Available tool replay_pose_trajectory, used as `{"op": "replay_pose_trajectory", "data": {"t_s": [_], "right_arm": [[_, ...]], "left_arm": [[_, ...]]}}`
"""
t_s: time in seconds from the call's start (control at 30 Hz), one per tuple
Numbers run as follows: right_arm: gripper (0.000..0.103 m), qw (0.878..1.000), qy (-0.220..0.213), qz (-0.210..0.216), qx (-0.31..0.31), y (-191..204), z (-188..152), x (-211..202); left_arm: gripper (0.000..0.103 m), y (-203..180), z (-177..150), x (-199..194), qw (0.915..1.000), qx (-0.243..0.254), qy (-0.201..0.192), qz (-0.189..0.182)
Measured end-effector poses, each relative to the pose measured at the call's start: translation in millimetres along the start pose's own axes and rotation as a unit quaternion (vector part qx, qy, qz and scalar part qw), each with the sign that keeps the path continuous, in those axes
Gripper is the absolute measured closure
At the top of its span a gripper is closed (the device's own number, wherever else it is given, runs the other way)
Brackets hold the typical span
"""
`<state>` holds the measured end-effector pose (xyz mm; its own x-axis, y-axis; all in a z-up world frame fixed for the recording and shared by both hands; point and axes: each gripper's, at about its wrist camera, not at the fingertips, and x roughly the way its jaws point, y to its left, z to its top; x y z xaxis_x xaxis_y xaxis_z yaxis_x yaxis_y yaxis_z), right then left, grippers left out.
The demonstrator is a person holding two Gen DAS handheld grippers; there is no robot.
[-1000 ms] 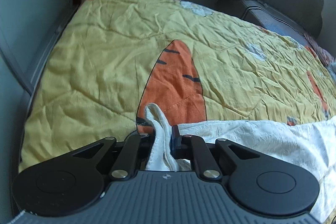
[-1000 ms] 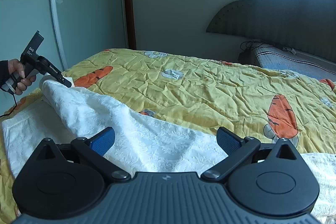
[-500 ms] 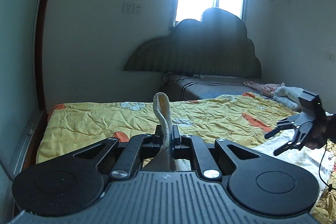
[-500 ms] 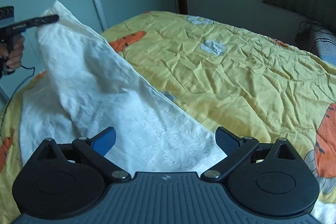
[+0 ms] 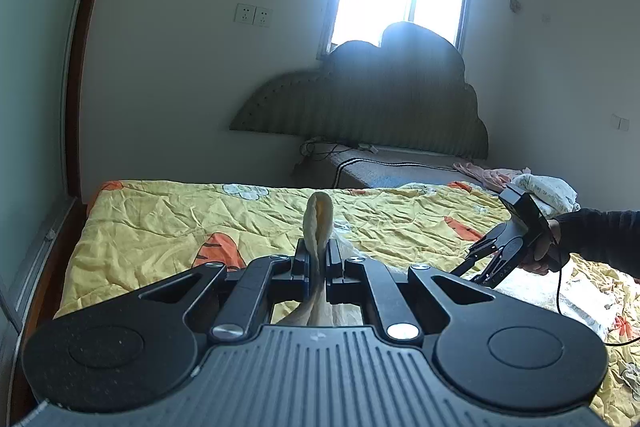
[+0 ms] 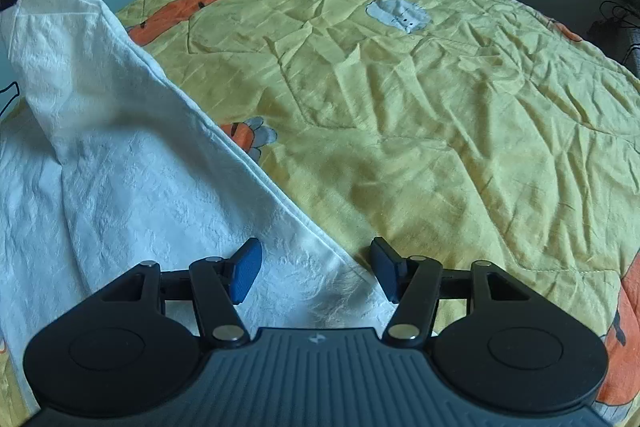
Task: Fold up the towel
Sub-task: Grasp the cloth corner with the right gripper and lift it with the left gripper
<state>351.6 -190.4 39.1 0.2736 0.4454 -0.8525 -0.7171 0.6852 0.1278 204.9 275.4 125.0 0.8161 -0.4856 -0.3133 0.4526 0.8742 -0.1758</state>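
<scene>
Our left gripper [image 5: 318,259] is clamped on a corner of the white towel [image 6: 120,155], lifting it above the bed [image 6: 440,107]. The towel slopes down from there to the bed's near edge. Our right gripper [image 6: 316,271] hangs with its jaws spread wide over the towel's edge, gripping nothing

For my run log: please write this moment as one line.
left hand-held gripper: shut on towel corner | right hand-held gripper: open over towel edge
</scene>
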Motion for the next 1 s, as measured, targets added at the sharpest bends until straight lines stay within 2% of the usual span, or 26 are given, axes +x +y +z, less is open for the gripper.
{"op": "replay_pose_trajectory", "data": {"t_s": [0.03, 0.07, 0.13, 0.17, 0.27, 0.4, 0.57, 0.73, 0.83, 0.87, 0.9, 1.0], "right_arm": [[0.047, 1.000, 0.003, 0.007, -0.004, -1, 4, 2], [0.066, 1.000, 0.007, 0.009, -0.007, 0, 6, 1], [0.082, 1.000, 0.020, 0.005, -0.021, 3, 8, 0], [0.088, 0.999, 0.026, 0.003, -0.031, 6, 7, -1], [0.094, 0.999, 0.028, -0.007, -0.042, 11, 5, -4], [0.097, 0.999, 0.006, -0.015, -0.047, 22, 0, -22], [0.097, 0.997, -0.035, -0.009, -0.062, 53, -15, -72], [0.097, 0.994, -0.077, 0.020, -0.070, 108, -64, -124], [0.097, 0.994, -0.081, 0.052, -0.050, 142, -109, -131], [0.097, 0.995, -0.076, 0.052, -0.046, 153, -121, -126], [0.097, 0.996, -0.068, 0.045, -0.044, 161, -132, -120], [0.097, 0.997, -0.066, 0.038, -0.020, 169, -149, -106]], "left_arm": [[0.094, 1, 0, 0, 1.0000, -0.001, -0.001, -0.001], [0.094, 2, 0, 0, 1.0000, -0.001, -0.001, 0.000], [0.094, 1, 0, 0, 1.0000, -0.002, 0.002, 0.002], [0.094, 2, -1, 0, 1.0000, -0.002, 0.003, 0.003], [0.095, 6, -2, -2, 0.9999, -0.011, 0.004, 0.009], [0.095, 10, -5, -4, 0.9995, -0.026, 0.006, 0.017], [0.095, 6, -5, -17, 0.9995, -0.027, 0.005, 0.015], [0.094, 4, -19, -42, 0.9985, -0.052, 0.005, 0.016], [0.094, 9, -38, -56, 0.9945, -0.101, 0.010, 0.023], [0.089, 12, -47, -60, 0.9924, -0.120, 0.016, 0.022], [0.079, 13, -55, -62, 0.9905, -0.133, 0.025, 0.025], [0.071, 15, -81, -68, 0.9820, -0.169, 0.068, 0.049]]}}
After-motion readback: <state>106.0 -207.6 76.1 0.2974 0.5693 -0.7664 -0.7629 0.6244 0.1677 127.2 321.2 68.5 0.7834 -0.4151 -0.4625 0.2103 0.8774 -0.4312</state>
